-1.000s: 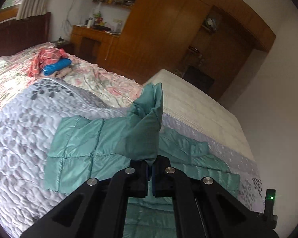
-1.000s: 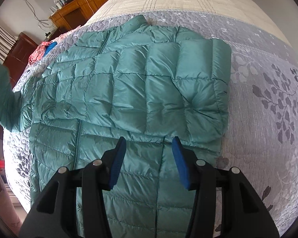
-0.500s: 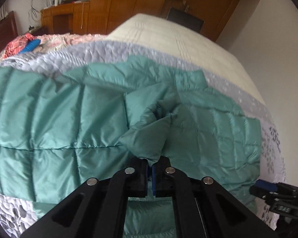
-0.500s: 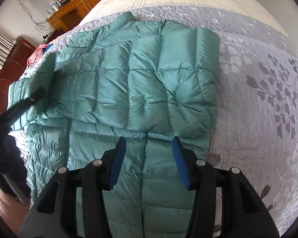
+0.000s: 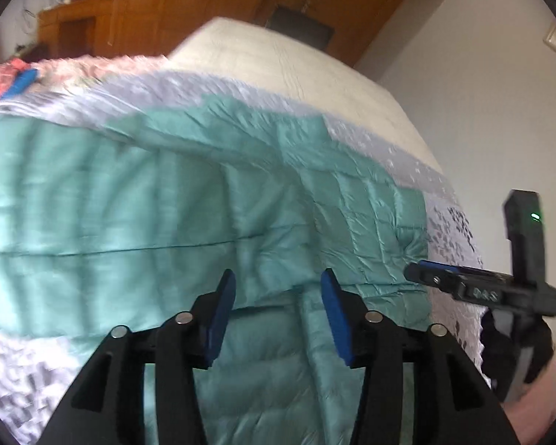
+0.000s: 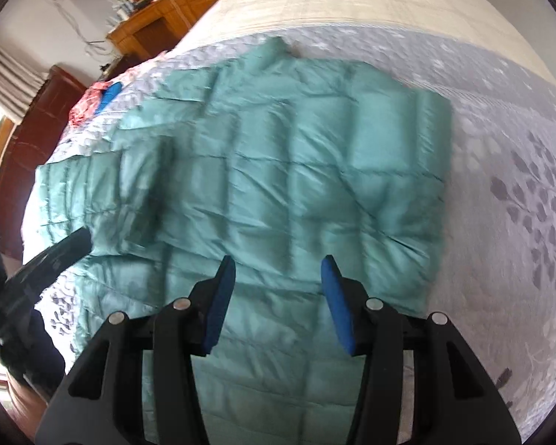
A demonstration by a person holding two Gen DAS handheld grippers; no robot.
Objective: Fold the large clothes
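1. Teal puffer jacket (image 6: 278, 170), shiny quilted fabric stitched in boxy panels, lies spread flat on the bed, both sleeves folded in across the body.
2. Stand collar at the far end; right edge of the jacket is a straight fold line.
3. Under it a grey-white quilted bedspread (image 6: 500, 155), pebbled texture with a dark leaf print; beyond that a cream ribbed mattress cover (image 6: 370, 0).
4. Red patterned cloth with a blue roll (image 6: 109, 96) on it sits well apart, near the dark wood headboard (image 6: 29, 141).
5. Orange-brown wooden cabinets (image 5: 189, 3) along the far wall, cluttered desk top.
6. Left claw (image 5: 278, 304): black frame, blue pads, jaws opening, roughly half apart. Nothing between the pads; the folded sleeve lies on the jacket just below them. Picture is motion-blurred.
7. Right claw (image 6: 278, 296): jaws apart about halfway, empty, hanging over the lower middle of the jacket, pointing steeply down. Cannot tell if the tips touch the fabric.
8. From the left wrist view the right claw (image 5: 463, 285) shows side-on at the jacket's right edge, held in a dark-gloved hand (image 5: 515, 356).
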